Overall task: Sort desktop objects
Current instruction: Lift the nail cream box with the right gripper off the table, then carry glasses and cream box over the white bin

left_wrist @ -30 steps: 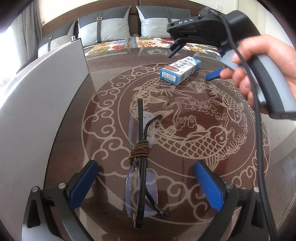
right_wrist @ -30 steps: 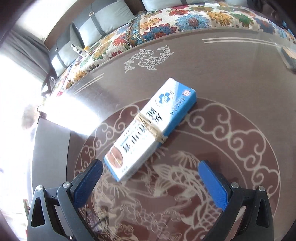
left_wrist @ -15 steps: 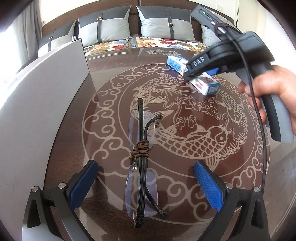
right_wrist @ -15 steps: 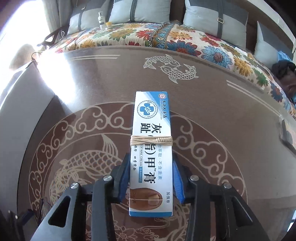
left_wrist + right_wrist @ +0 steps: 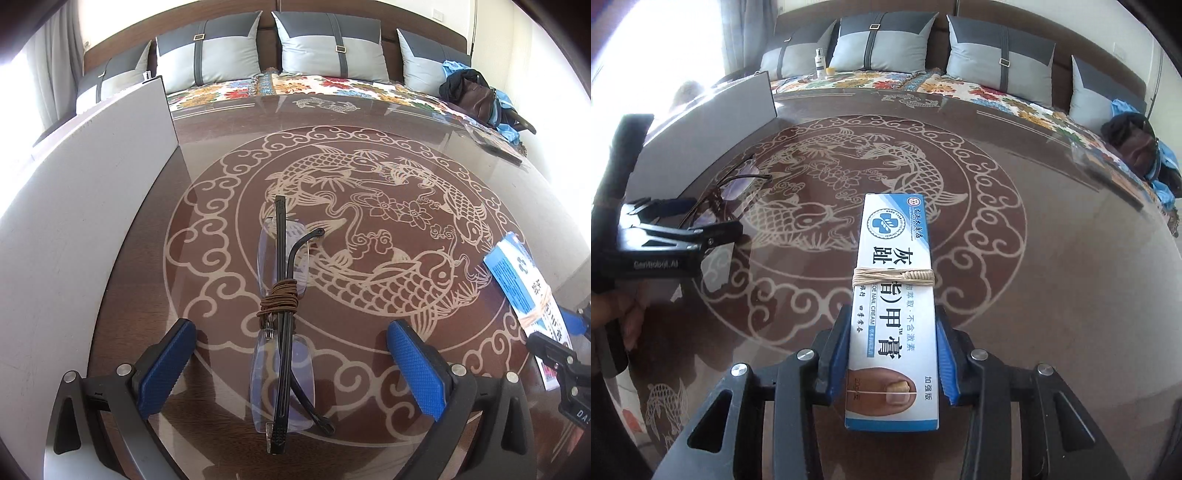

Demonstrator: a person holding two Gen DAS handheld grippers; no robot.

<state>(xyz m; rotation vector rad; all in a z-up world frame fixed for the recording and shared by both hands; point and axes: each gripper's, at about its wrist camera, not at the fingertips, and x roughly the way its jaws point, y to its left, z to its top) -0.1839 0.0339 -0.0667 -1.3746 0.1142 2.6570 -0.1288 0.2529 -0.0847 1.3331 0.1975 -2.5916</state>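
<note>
R gripper (image 5: 892, 354) clamped on nail-cream box (image 5: 894, 295), held over table (image 5: 1052, 258) at its near right. L gripper (image 5: 291, 365) wide open w/ glasses (image 5: 282, 306) lying between its pads, untouched.

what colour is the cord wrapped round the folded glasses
Brown cord, wound round the glasses; it shows best in the left wrist view.

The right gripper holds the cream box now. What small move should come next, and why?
Probably the left gripper should close on the glasses. Its fingers stand open on either side of them, not touching, while the right gripper is already shut on the box, so only the glasses still lie loose on the table.
</note>
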